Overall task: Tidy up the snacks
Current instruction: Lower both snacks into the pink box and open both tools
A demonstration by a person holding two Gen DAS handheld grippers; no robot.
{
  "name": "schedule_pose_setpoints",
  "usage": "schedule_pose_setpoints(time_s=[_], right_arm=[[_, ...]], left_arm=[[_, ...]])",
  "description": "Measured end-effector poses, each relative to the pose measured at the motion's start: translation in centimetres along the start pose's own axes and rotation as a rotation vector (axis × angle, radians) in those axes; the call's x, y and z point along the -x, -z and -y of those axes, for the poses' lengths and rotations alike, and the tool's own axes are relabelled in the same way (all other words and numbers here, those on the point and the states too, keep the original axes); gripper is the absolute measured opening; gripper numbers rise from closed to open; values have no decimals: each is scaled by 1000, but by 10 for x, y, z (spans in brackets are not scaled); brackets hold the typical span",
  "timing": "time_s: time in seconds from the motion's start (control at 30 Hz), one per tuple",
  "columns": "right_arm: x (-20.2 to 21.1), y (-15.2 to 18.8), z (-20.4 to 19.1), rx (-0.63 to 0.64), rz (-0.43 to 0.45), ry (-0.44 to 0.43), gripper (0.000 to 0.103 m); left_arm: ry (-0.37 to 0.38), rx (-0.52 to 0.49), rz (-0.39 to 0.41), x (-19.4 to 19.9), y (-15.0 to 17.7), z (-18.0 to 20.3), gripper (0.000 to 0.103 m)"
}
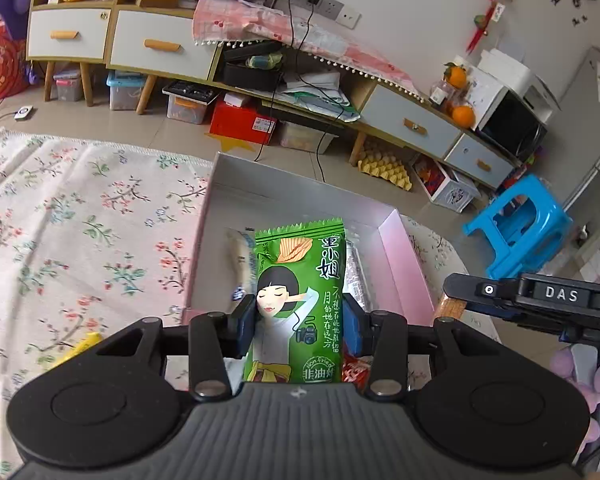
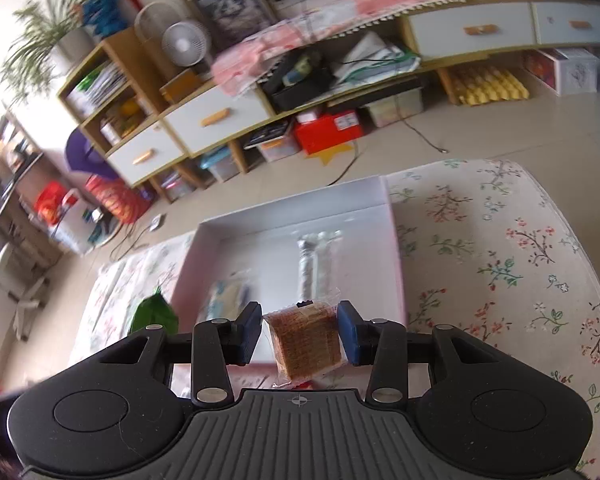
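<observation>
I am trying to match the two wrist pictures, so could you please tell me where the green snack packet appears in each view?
Left wrist view: the green snack packet stands at centre bottom, clamped in the left gripper, in front of the box.
Right wrist view: only its green edge shows at lower left, left of the box.
Shared landmark: the red carton under the cabinet.

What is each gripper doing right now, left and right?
Left gripper: closed on the green chip packet.
Right gripper: closed on the clear-wrapped brown cracker pack.
</observation>
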State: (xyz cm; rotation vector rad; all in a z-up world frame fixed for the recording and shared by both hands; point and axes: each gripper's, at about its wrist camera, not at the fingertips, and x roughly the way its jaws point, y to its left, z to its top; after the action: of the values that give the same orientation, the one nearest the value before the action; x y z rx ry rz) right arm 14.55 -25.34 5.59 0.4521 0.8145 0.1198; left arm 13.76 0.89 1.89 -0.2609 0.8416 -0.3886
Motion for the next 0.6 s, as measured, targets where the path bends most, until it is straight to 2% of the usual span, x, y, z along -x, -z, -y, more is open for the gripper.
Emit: schedule_pose_setpoints(time_s=[0.13,0.37,0.6], right_arm=[[-6,0,11,1,28,20,40],[-17,-3,29,-29,62,16,40],[-25,-3,41,-60,46,0,40]], left_arm=[[-25,18,9,-9,-1,7,40],[-71,-37,17,-29,-11,29,40],[-140,-92,30,-46,-19,41,40]])
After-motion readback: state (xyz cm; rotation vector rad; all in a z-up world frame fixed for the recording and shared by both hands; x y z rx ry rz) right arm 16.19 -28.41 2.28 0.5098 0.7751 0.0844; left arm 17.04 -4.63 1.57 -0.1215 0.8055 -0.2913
